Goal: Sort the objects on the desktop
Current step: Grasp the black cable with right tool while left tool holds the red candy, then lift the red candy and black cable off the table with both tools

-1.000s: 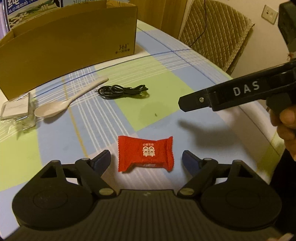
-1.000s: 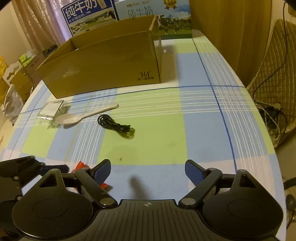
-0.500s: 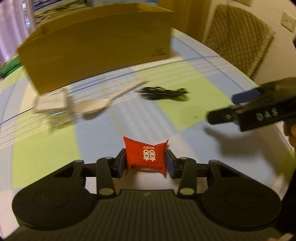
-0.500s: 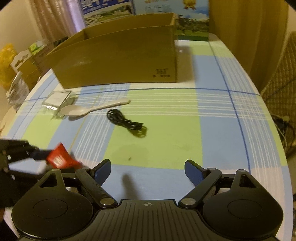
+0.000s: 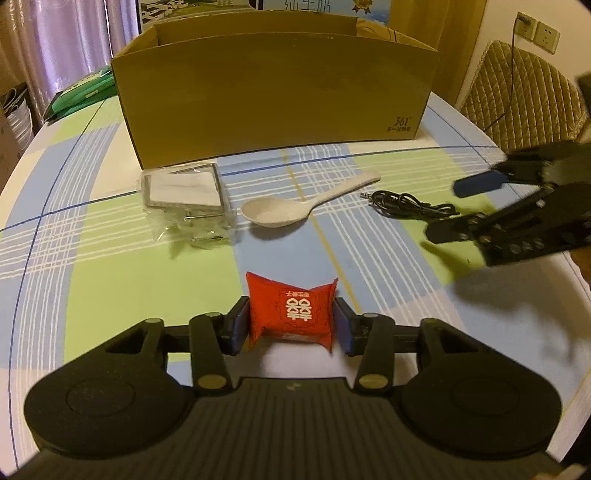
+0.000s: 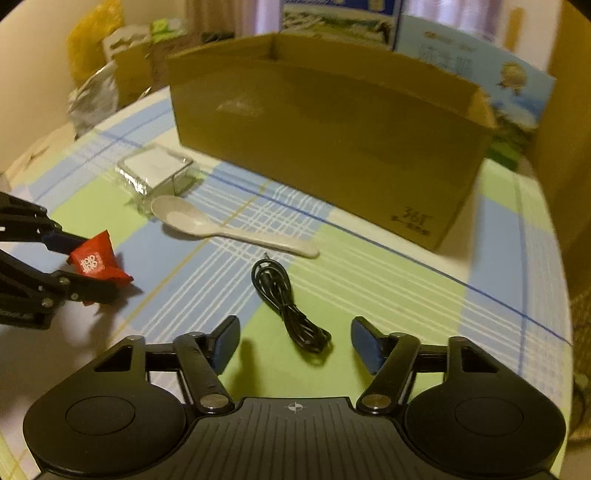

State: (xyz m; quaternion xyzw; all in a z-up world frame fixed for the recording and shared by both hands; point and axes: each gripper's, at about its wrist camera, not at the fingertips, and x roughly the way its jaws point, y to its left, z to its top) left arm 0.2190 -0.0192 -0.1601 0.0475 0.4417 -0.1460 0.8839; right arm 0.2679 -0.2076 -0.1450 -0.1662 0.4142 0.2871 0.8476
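Note:
A red candy packet (image 5: pixel 291 314) sits clamped between the blue pads of my left gripper (image 5: pixel 291 325), held above the checked tablecloth. The right wrist view shows that same packet (image 6: pixel 94 264) lifted off the cloth at the far left. My right gripper (image 6: pixel 295 343) is open, and the near end of a coiled black cable (image 6: pixel 284 299) lies between its fingertips on the table. From the left wrist the cable (image 5: pixel 406 205) is just left of the right gripper (image 5: pixel 452 208). A white spoon (image 5: pixel 295 206) and a clear packet (image 5: pixel 184 192) lie before the open cardboard box (image 5: pixel 273 92).
The box (image 6: pixel 332 129) stands across the back of the table, with milk cartons (image 6: pixel 340 18) behind it. A green folder (image 5: pixel 81 92) lies at the back left. A quilted chair (image 5: pixel 524 92) stands past the table's right edge.
My left gripper went from open around the candy to shut on it, lifted it and turned toward the box. My right gripper moved forward and down over the cable.

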